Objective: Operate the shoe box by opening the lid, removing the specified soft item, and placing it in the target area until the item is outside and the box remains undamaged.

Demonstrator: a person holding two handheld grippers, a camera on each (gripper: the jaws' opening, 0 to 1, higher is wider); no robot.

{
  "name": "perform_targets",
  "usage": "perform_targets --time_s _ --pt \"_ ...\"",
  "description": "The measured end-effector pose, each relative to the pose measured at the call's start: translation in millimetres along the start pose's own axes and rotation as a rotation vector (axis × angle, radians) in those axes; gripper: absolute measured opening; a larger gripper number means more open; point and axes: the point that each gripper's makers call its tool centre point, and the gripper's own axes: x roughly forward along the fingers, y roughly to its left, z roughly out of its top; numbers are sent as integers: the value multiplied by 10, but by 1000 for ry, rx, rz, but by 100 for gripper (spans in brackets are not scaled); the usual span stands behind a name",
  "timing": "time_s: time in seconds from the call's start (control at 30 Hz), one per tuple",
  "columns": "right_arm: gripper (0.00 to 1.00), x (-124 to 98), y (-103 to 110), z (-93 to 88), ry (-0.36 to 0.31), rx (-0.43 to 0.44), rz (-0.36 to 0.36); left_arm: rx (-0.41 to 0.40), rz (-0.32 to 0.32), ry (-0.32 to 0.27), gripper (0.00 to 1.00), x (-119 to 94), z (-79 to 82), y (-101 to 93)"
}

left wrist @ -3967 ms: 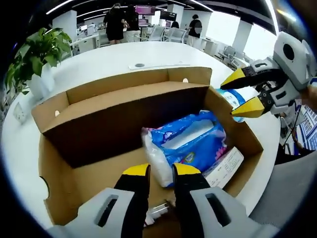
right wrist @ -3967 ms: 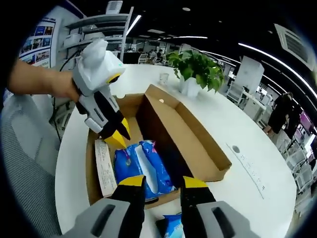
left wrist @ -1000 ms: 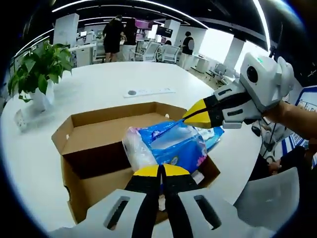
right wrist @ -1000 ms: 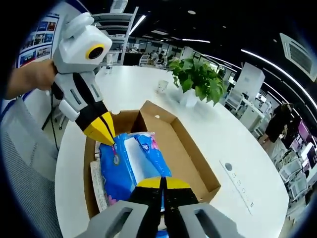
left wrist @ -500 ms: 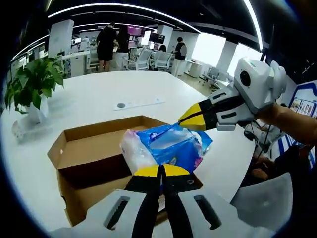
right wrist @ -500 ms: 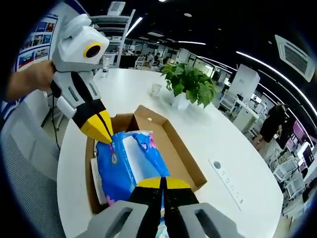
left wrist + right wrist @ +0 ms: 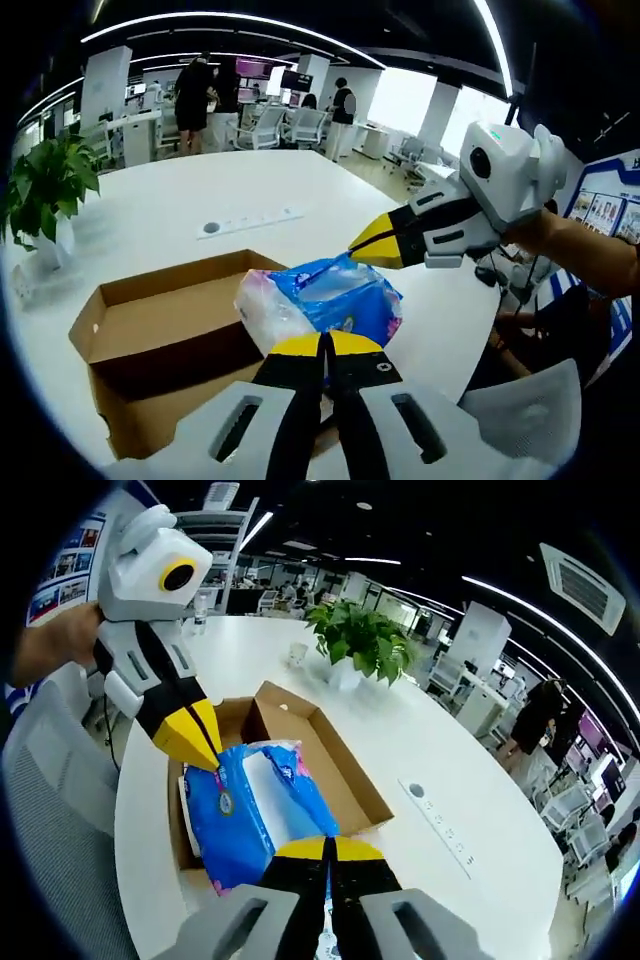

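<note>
Both grippers pinch the blue soft pack (image 7: 335, 300) at opposite ends of its long axis, left gripper (image 7: 325, 345) near, right gripper (image 7: 372, 243) far, holding it aloft above the open shoe box (image 7: 150, 330).

Bright ceiling strip lights (image 7: 250, 18) — glare on white table (image 7: 200, 190); fisheye edge warp, sharp centre.
</note>
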Motion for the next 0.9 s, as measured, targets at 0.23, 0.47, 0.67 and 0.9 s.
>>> perform_targets --time_s 0.23,0.47,0.67,0.9 --pt "0 -182 -144 -243 20 21 -24 12 -33 -2 0 196 54 -236" --pt "0 -318 -252 -472 41 33 -43 33 -56 -1 0 384 86 -426" --pt "0 -383 -342 -657 59 37 -51 41 -72 0 0 519 103 -533" --pt "0 -435 -407 -861 82 35 -56 51 -91 -4 0 702 124 -643"
